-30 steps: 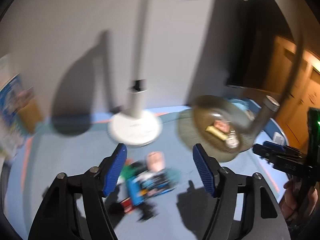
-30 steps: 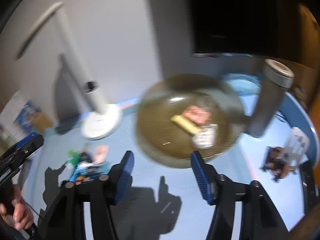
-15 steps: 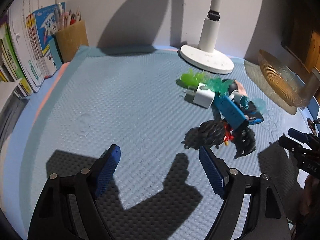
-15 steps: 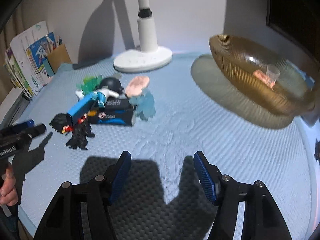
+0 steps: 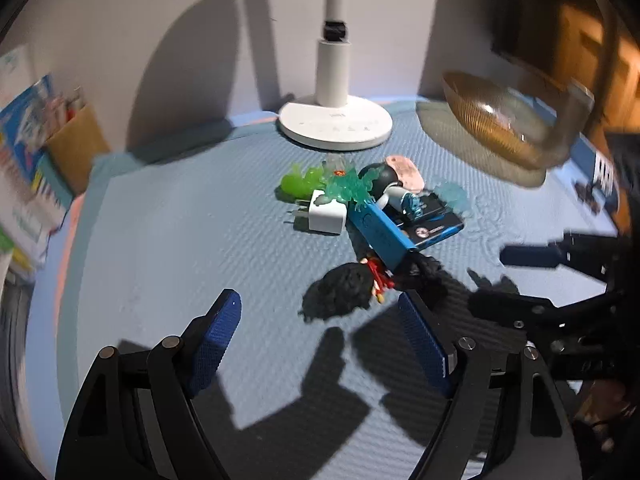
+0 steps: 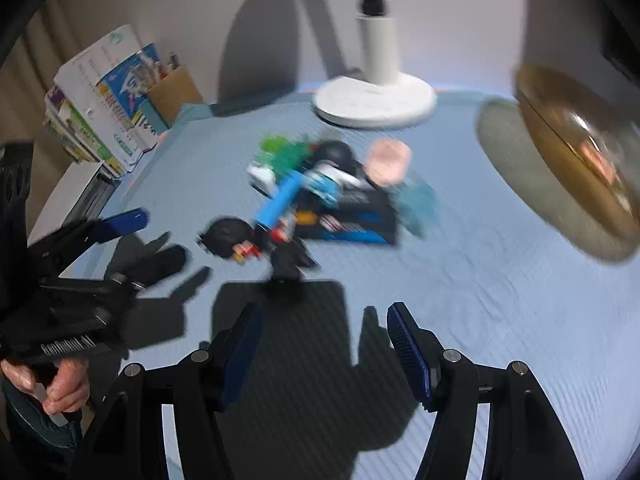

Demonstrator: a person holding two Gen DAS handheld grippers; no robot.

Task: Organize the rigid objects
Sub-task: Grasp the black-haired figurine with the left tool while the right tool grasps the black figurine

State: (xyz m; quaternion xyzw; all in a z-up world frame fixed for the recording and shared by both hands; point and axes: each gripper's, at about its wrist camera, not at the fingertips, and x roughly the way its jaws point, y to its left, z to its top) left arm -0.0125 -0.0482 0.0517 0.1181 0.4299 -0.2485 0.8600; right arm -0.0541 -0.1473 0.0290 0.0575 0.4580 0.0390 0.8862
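We are holding both tools above the blue mat (image 5: 168,240), and neither one is carrying anything. The left gripper (image 5: 320,344) is spread wide, its blue pads apart with only mat between them; the right gripper (image 6: 324,344) is likewise gaping and empty.

The pile of small objects (image 5: 368,216) is lying toward the middle of the mat, nearer its far edge, just in front of the lamp base (image 5: 335,126). The amber bowl (image 5: 496,120) is sitting by the far right corner, well apart from the pile.

We are judging these pieces as light and stiff, unlikely to crush, though smooth plastic may slip. The long blue bar (image 5: 380,236) is leaning across the others, so we would pinch it across its narrow sides near the free end. The white charger cube (image 5: 326,216) offers flat faces for a square grip. The black spiky figure (image 5: 348,288) is lying nearest us, apart enough to take first; its uneven surface may snag. The translucent green pieces (image 5: 304,184) are looking thin and possibly brittle.
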